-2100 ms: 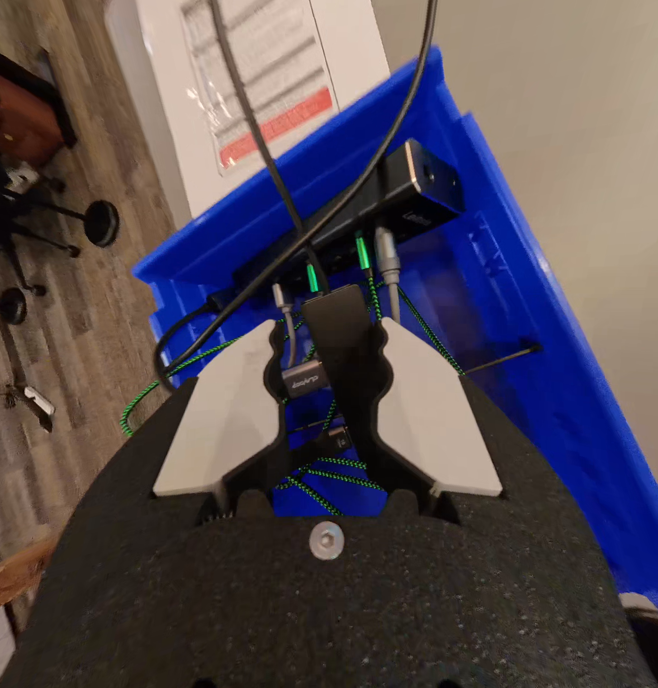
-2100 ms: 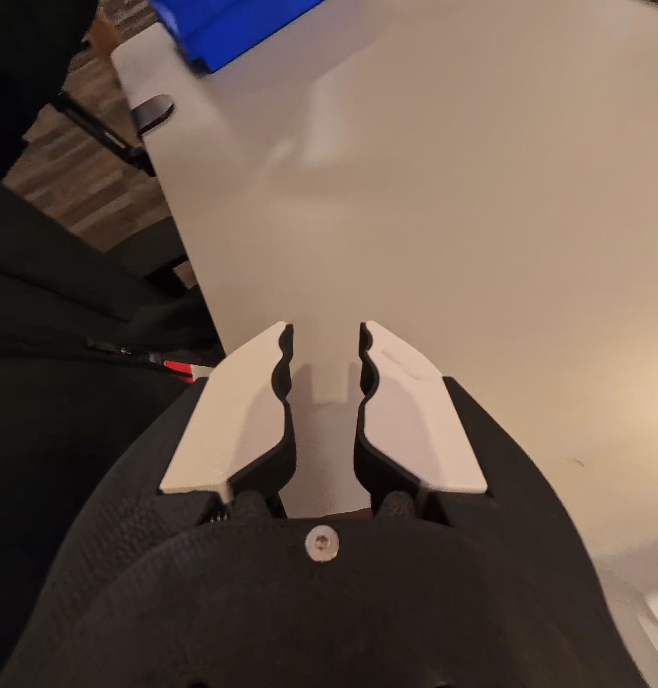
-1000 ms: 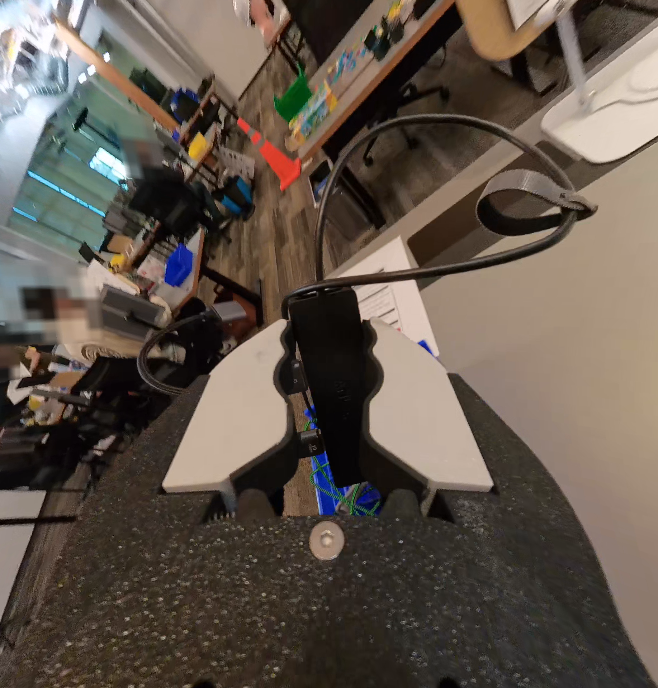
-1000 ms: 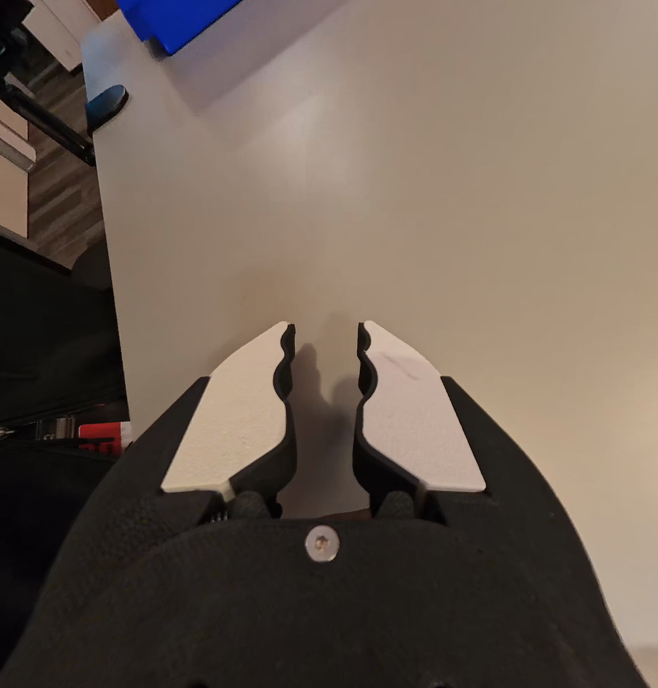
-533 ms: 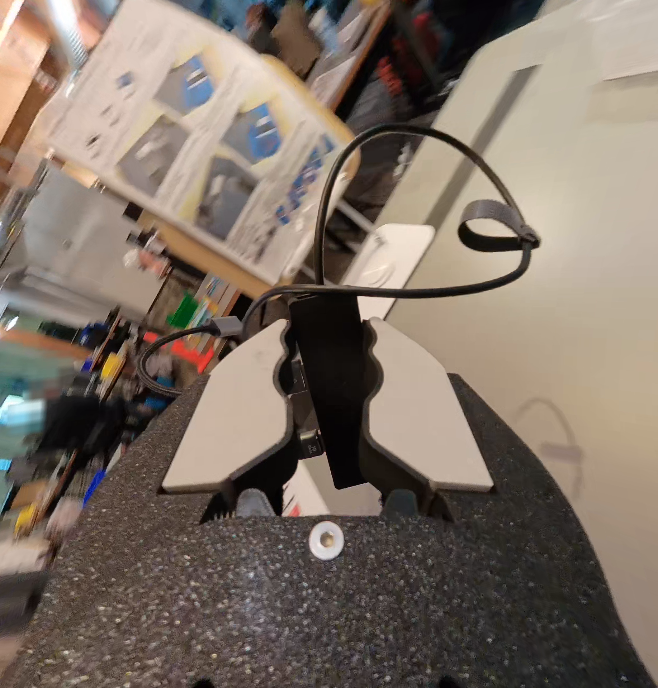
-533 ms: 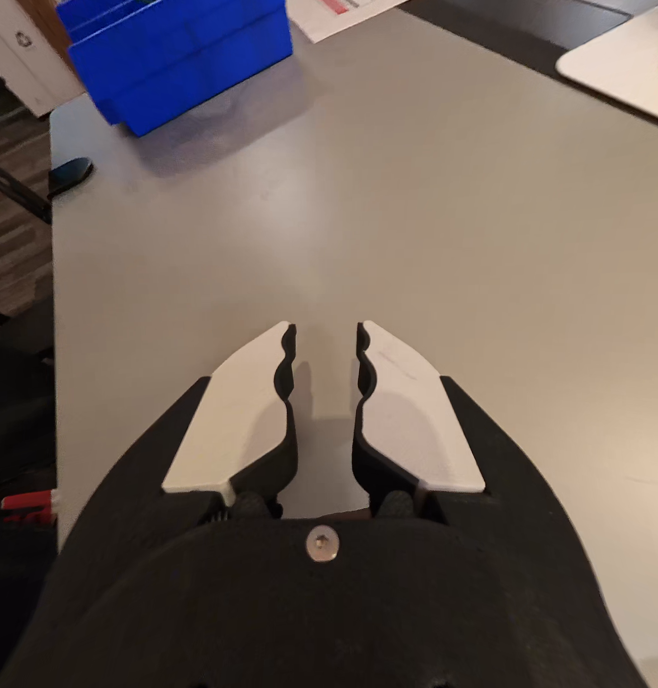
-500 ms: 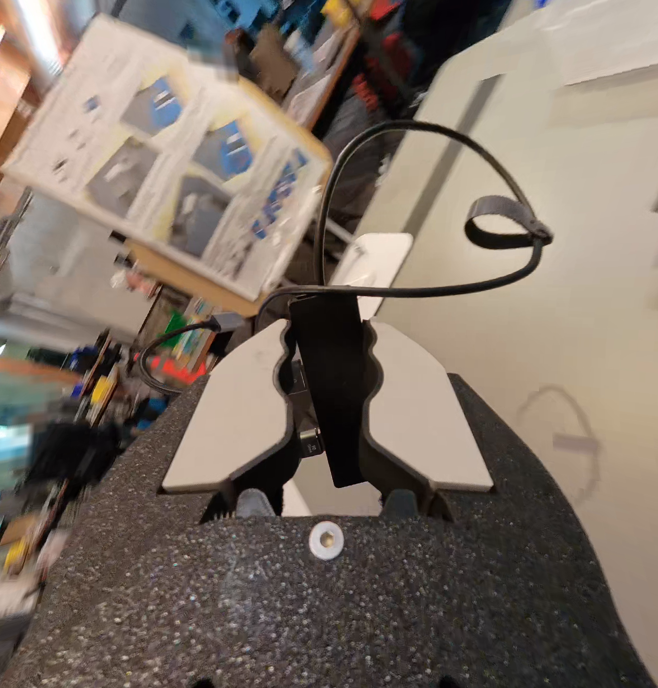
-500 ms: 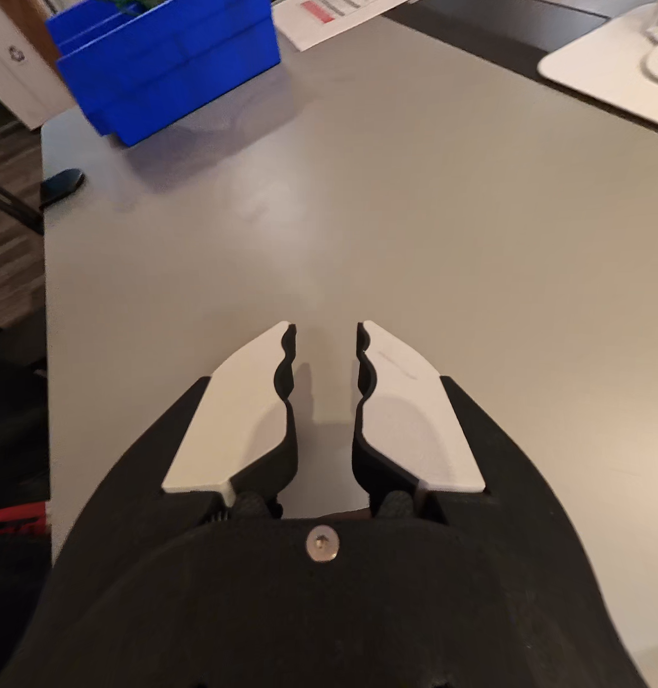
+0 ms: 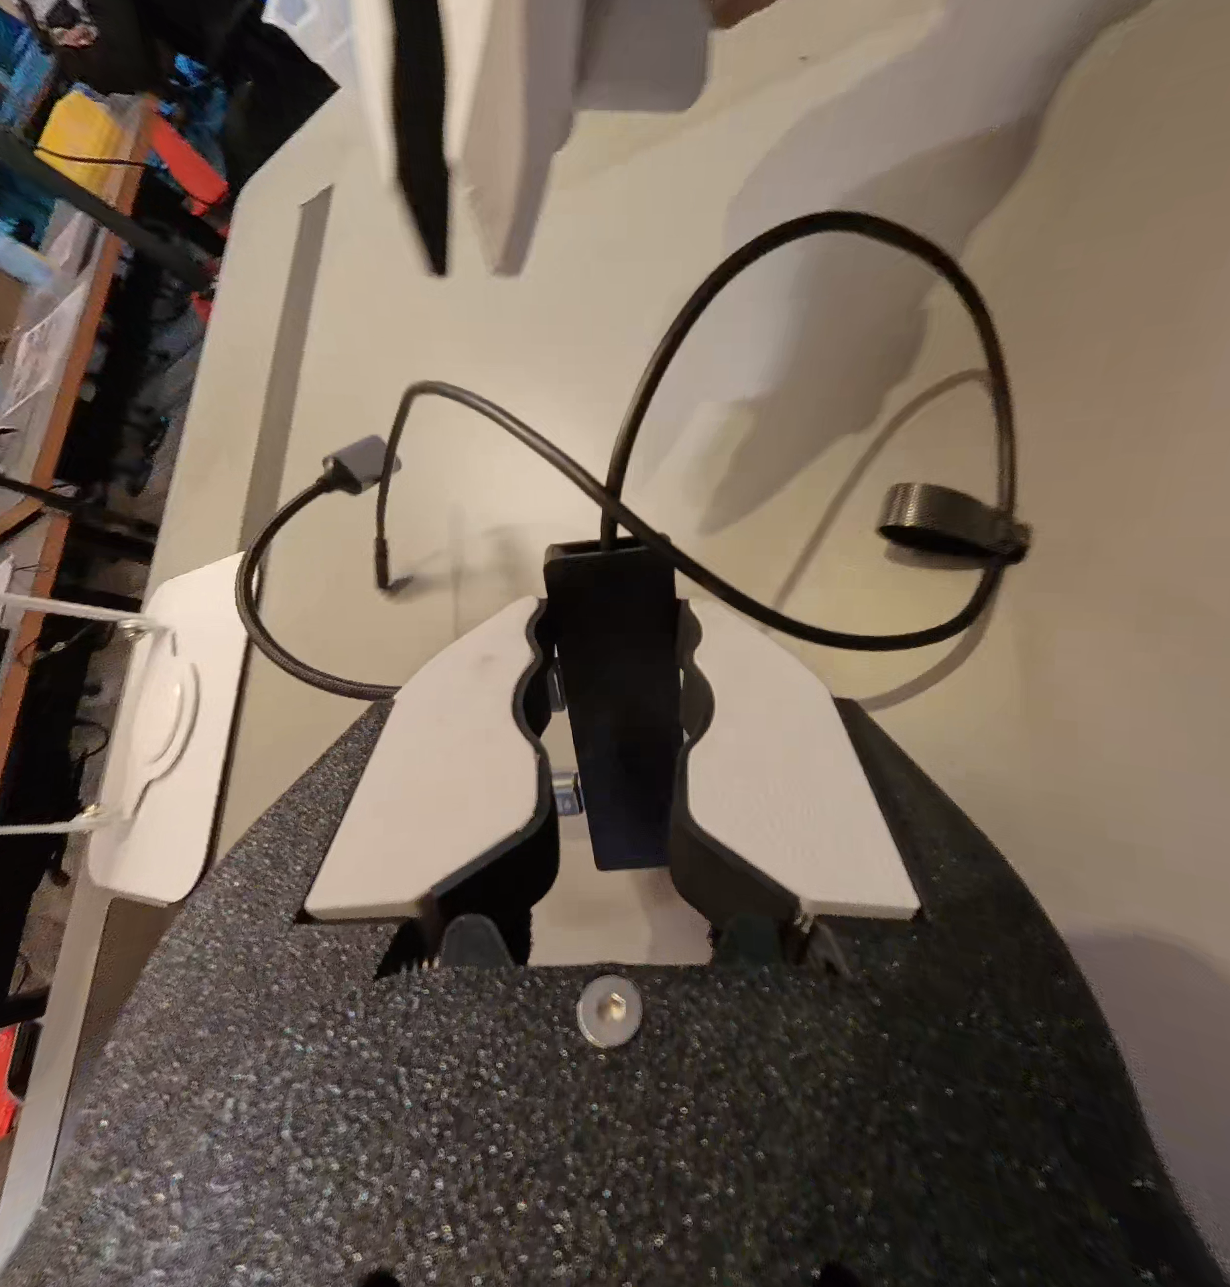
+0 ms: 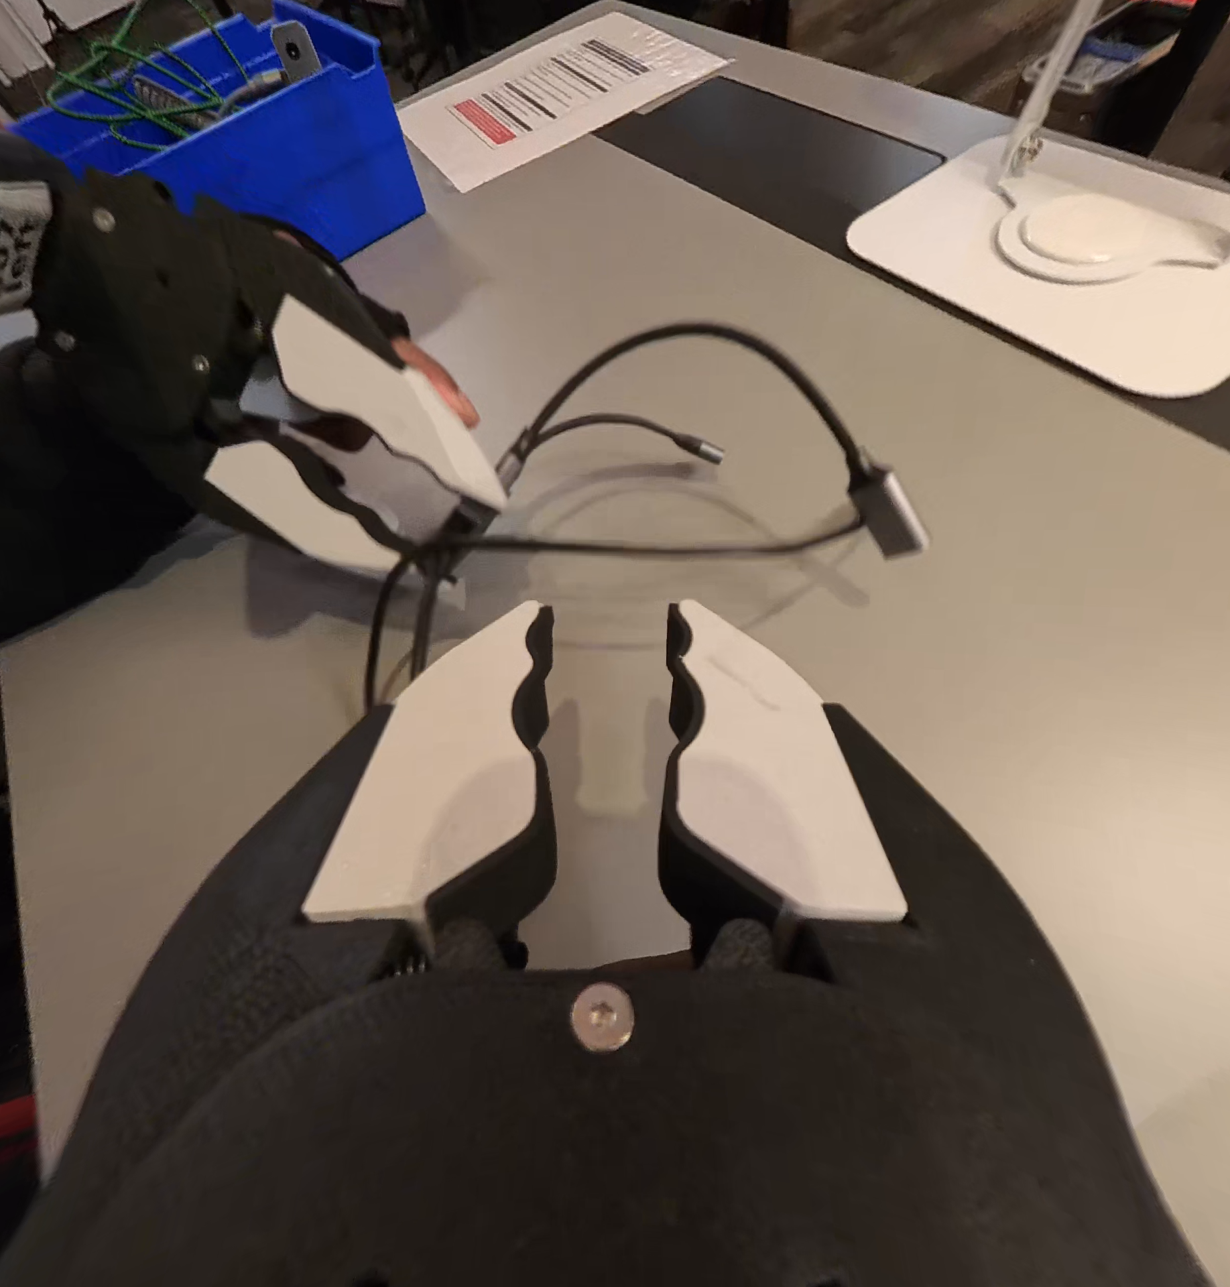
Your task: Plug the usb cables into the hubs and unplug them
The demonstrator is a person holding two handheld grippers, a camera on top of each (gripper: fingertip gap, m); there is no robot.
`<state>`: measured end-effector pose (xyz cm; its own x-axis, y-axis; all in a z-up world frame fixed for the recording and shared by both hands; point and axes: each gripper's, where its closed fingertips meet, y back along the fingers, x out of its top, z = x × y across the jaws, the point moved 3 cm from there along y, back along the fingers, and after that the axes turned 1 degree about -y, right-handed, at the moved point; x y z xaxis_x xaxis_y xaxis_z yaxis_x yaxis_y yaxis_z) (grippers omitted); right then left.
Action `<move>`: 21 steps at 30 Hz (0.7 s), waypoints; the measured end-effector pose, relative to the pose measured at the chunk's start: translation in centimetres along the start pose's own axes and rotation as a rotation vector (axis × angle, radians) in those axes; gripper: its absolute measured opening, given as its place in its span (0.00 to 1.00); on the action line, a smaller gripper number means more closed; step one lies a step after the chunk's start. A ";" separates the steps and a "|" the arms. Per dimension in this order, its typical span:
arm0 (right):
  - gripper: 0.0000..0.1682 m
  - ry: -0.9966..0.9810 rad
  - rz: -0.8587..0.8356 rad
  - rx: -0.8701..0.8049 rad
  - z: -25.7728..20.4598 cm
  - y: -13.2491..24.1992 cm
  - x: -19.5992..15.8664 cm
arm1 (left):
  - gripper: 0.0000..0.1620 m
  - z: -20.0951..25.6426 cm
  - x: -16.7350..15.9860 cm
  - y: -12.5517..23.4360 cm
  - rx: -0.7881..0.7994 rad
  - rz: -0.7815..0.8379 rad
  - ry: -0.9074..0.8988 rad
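My left gripper is shut on a black usb hub and holds it over the grey table. The hub's own black cable loops away with a strap on it. A braided cable with a grey connector and a thin cable with a small plug hang from the hub's left side. My right gripper is open and empty, low over the table. In its view the left gripper, the grey connector and the small plug lie just ahead.
A blue bin holding green cord stands at the table's far left. A printed sheet and a dark mat lie at the back. A white stand base sits at the far right, also in the left wrist view. About 9 cm separates my left fingertips from my right.
My left gripper has swung from facing the room down over the table, still holding the hub. My right gripper has tilted up, bringing the left gripper and cables into its view.
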<state>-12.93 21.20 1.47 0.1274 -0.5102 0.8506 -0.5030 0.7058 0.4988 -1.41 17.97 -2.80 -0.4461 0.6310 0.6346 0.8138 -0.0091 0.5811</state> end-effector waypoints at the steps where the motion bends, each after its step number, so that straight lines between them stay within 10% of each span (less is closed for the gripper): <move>1: 0.18 0.031 -0.002 -0.002 -0.2 -0.5 0.5 | 0.21 0.3 0.0 -0.2 -0.013 -0.004 -0.004; 21: 0.17 -0.005 -0.187 0.164 -0.4 -8.1 -4.6 | 0.20 2.4 -2.4 -2.3 0.027 0.028 0.026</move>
<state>-9.12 18.03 -6.39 0.2279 -0.6271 0.7449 -0.6032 0.5096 0.6136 -1.35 18.34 -6.87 -0.4326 0.6104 0.6635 0.8354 -0.0055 0.5496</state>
